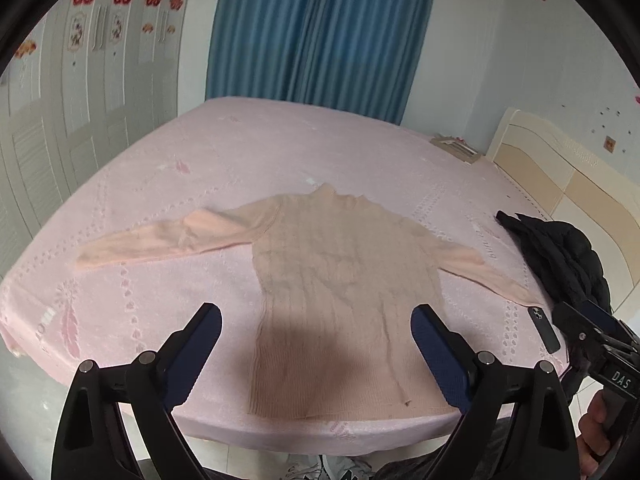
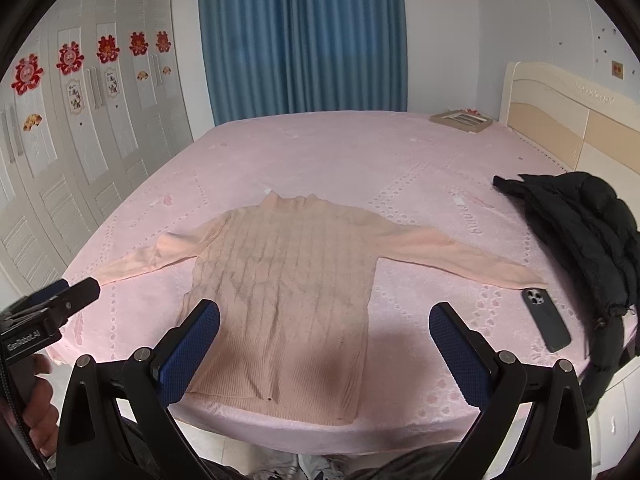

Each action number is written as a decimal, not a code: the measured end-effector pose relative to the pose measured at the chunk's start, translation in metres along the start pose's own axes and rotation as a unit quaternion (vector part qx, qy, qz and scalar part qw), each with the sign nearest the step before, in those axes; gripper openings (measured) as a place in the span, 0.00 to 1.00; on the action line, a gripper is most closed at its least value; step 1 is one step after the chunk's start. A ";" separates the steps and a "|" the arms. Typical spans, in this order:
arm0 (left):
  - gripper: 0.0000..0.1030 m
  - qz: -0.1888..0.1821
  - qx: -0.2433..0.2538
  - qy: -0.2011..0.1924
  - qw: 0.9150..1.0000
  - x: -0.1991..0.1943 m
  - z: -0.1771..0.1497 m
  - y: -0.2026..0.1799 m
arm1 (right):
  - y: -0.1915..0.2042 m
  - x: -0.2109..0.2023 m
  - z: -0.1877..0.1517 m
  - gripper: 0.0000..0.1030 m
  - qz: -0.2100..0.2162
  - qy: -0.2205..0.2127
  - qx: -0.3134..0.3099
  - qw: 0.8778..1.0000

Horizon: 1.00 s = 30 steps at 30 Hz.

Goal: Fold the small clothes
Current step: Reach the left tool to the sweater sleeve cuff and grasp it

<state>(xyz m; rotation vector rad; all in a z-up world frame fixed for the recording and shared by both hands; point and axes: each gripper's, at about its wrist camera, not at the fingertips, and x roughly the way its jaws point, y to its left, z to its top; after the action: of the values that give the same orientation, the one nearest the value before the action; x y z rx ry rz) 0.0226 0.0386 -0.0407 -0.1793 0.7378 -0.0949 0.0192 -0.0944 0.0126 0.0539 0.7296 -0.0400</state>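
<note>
Left wrist: my left gripper [image 1: 316,344] is spread wide, nothing between the pads, hanging over the near hem of the pink sweater [image 1: 332,292]. Sweater lies flat on the bed [image 1: 280,148], sleeves out to both sides, collar at the far end from the tool. Left sleeve [image 1: 160,240] runs well off to the tool's left. I read this as the approach before the first fold; nothing gripped yet. Next move needs me to pick a sleeve cuff or hem corner and drop the pads onto one layer only. Motion blur softens the knit. Right gripper shows at the right edge, only partly in frame.

Right wrist: right gripper [image 2: 324,340] also spread, empty, over the hem's right half. Phone [image 2: 546,318] sits just beside the right cuff [image 2: 524,276], and a black jacket [image 2: 580,232] lies beyond. Both could snag a fold. Hem's near edge is partly hidden behind my fingers, and shadow covers the lower body.
</note>
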 end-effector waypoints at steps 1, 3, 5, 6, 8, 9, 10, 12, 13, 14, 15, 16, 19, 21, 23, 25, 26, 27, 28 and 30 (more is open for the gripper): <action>0.93 0.001 -0.005 0.004 1.000 0.007 -0.001 0.005 | 0.001 0.009 -0.003 1.00 0.004 0.001 0.000 1.000; 0.93 0.004 -0.018 0.012 1.000 0.024 -0.005 0.019 | 0.003 0.022 -0.007 0.99 0.006 0.004 -0.004 1.000; 0.93 0.011 -0.040 0.019 0.999 0.045 -0.008 0.037 | 0.007 0.038 -0.012 0.99 0.007 0.006 -0.012 1.000; 0.93 0.014 -0.049 0.023 0.998 0.053 -0.009 0.045 | 0.009 0.047 -0.015 0.99 0.005 0.009 -0.015 1.000; 0.92 0.018 -0.073 0.036 0.997 0.074 -0.012 0.066 | 0.012 0.066 -0.020 0.99 0.006 0.023 -0.016 1.000; 0.92 0.022 -0.084 0.039 0.995 0.082 -0.013 0.077 | 0.012 0.077 -0.022 0.99 0.012 0.033 -0.015 0.999; 0.92 0.029 -0.096 0.041 0.994 0.092 -0.016 0.090 | 0.013 0.088 -0.025 0.97 0.018 0.045 -0.012 0.999; 0.90 0.044 -0.114 0.042 0.992 0.106 -0.020 0.114 | 0.014 0.108 -0.028 0.90 0.032 0.071 -0.010 0.997; 0.89 0.049 -0.125 0.043 0.990 0.113 -0.022 0.127 | 0.014 0.117 -0.030 0.87 0.037 0.078 -0.007 0.996; 0.88 0.054 -0.141 0.046 0.987 0.122 -0.024 0.144 | 0.015 0.128 -0.033 0.86 0.041 0.084 -0.001 0.996; 0.87 0.058 -0.151 0.047 0.986 0.126 -0.026 0.157 | 0.016 0.137 -0.035 0.85 0.041 0.086 0.003 0.995; 0.86 0.064 -0.167 0.047 0.983 0.134 -0.027 0.175 | 0.017 0.144 -0.036 0.83 0.040 0.086 0.005 0.996; 0.84 0.075 -0.213 0.046 0.973 0.153 -0.027 0.225 | 0.021 0.168 -0.041 0.83 0.037 0.083 0.015 0.996; 0.81 0.078 -0.244 0.041 0.966 0.163 -0.027 0.258 | 0.023 0.183 -0.042 0.83 0.035 0.087 0.017 0.995; 0.71 0.083 -0.276 0.036 0.957 0.174 -0.026 0.290 | 0.026 0.196 -0.043 0.82 0.032 0.091 0.015 0.995; 0.68 0.082 -0.301 0.020 0.950 0.182 -0.023 0.318 | 0.028 0.211 -0.043 0.82 0.024 0.096 0.014 0.995; 0.68 0.084 -0.310 0.004 0.947 0.184 -0.020 0.330 | 0.029 0.215 -0.044 0.82 0.022 0.098 0.015 0.995; 0.68 0.089 -0.314 -0.004 0.945 0.186 -0.017 0.337 | 0.029 0.219 -0.044 0.82 0.020 0.100 0.018 0.995; 0.68 0.099 -0.320 -0.010 0.942 0.190 -0.012 0.346 | 0.029 0.225 -0.044 0.82 0.019 0.103 0.023 0.994; 0.65 0.109 -0.335 -0.017 0.936 0.197 -0.007 0.363 | 0.028 0.234 -0.045 0.82 0.019 0.109 0.035 0.993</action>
<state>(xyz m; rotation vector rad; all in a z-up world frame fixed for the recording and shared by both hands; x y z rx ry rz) 0.1715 0.3646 -0.2472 -0.7464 0.7282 0.3787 0.1656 -0.0674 -0.1758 0.1410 0.9463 -0.0233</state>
